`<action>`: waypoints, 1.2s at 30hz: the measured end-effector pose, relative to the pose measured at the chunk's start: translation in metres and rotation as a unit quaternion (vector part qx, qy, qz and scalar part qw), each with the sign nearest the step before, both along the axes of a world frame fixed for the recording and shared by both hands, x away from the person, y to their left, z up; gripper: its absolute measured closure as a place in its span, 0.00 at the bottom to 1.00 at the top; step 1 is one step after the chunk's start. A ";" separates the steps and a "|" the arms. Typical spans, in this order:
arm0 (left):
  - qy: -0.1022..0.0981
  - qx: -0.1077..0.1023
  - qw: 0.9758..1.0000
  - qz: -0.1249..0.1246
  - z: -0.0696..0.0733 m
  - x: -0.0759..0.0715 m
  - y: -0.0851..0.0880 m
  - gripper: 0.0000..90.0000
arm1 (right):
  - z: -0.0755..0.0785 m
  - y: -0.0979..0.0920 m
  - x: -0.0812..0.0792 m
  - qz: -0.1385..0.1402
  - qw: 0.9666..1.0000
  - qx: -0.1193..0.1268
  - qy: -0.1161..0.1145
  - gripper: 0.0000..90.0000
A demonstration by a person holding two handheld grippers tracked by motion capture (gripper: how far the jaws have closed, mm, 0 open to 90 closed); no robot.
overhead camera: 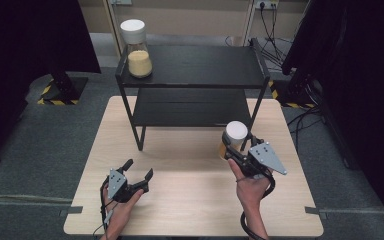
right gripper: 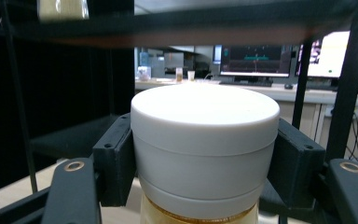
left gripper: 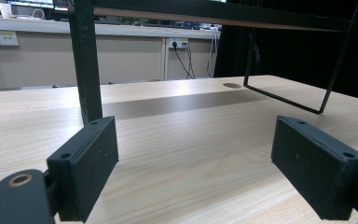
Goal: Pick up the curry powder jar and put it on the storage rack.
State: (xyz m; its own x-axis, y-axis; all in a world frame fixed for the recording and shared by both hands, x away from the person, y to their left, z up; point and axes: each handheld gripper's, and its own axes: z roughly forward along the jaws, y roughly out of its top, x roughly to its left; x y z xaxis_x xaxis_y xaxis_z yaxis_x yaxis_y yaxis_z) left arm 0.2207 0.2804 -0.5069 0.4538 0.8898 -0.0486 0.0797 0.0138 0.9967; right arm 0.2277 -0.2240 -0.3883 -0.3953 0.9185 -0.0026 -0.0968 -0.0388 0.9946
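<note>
Pale wood tabletop (overhead camera: 190, 200) carries a black two-tier rack (overhead camera: 195, 75) (one jar (overhead camera: 136, 47) already up top). Second jar (overhead camera: 234, 140) is mid-carry at the rack's right leg, right gripper (right gripper: 205, 158) clamped on its white lid; next, lift onto the shelf. Left gripper (overhead camera: 139, 172) idles, jaws apart.

Jar (overhead camera: 234, 137) between the right gripper (overhead camera: 237, 145) jaws, shelf rack (overhead camera: 192, 80) just beyond, second jar (overhead camera: 136, 50) on its top far left, left gripper (overhead camera: 137, 175) well apart.
</note>
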 end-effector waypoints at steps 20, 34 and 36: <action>0.000 -0.003 1.000 0.000 0.000 0.000 0.000 0.16 | 0.037 0.002 0.006 -0.014 0.999 0.012 -0.040 0.38; 0.000 -0.003 1.000 0.000 -0.001 0.000 0.000 0.16 | 0.055 0.005 0.012 -0.020 0.998 0.014 -0.056 0.38; 0.000 -0.003 1.000 0.000 -0.001 0.000 0.000 0.16 | 0.058 0.005 0.013 -0.022 0.998 0.015 -0.059 0.38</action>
